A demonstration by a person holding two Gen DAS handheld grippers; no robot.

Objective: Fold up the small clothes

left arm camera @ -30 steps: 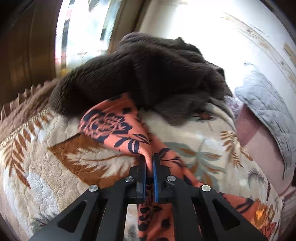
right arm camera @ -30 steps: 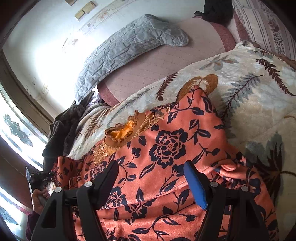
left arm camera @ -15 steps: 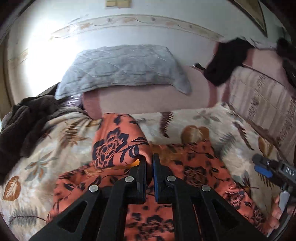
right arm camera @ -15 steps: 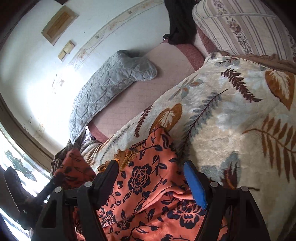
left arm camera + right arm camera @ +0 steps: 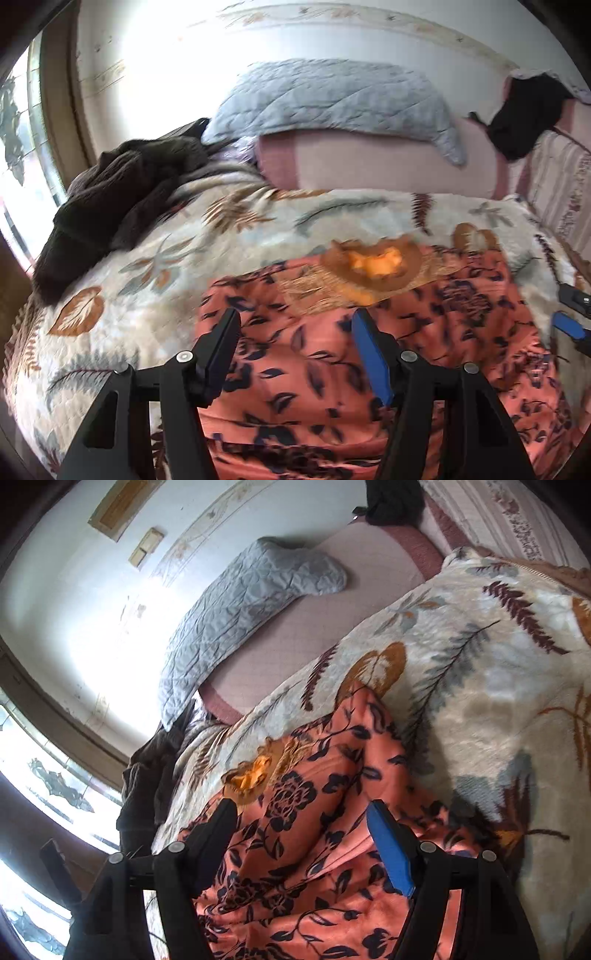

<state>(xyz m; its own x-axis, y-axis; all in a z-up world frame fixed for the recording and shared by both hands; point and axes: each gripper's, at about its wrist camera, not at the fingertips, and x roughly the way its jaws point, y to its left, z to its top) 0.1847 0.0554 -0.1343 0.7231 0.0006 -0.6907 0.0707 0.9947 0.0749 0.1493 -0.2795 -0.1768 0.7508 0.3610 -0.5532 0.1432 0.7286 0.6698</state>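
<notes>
An orange garment with dark blue flowers (image 5: 424, 332) lies on the leaf-patterned blanket (image 5: 155, 266), its brown-gold collar (image 5: 373, 262) toward the far side. Its left part is folded inward. My left gripper (image 5: 295, 332) is open and empty just above the garment's left half. My right gripper (image 5: 303, 823) is open and empty over the same garment (image 5: 306, 849); its collar (image 5: 255, 771) lies ahead to the left. The right gripper's tip also shows at the right edge of the left wrist view (image 5: 569, 325).
A dark brown fuzzy garment (image 5: 118, 195) is heaped at the far left by the window. A grey quilted pillow (image 5: 332, 99) lies on a pink cushion (image 5: 369, 162) against the wall. A black cloth (image 5: 528, 114) hangs at the far right near a striped pillow (image 5: 509, 520).
My left gripper carried the garment's left part inward over the body, then let it go and opened. The right gripper stayed open and shifted slightly over the garment.
</notes>
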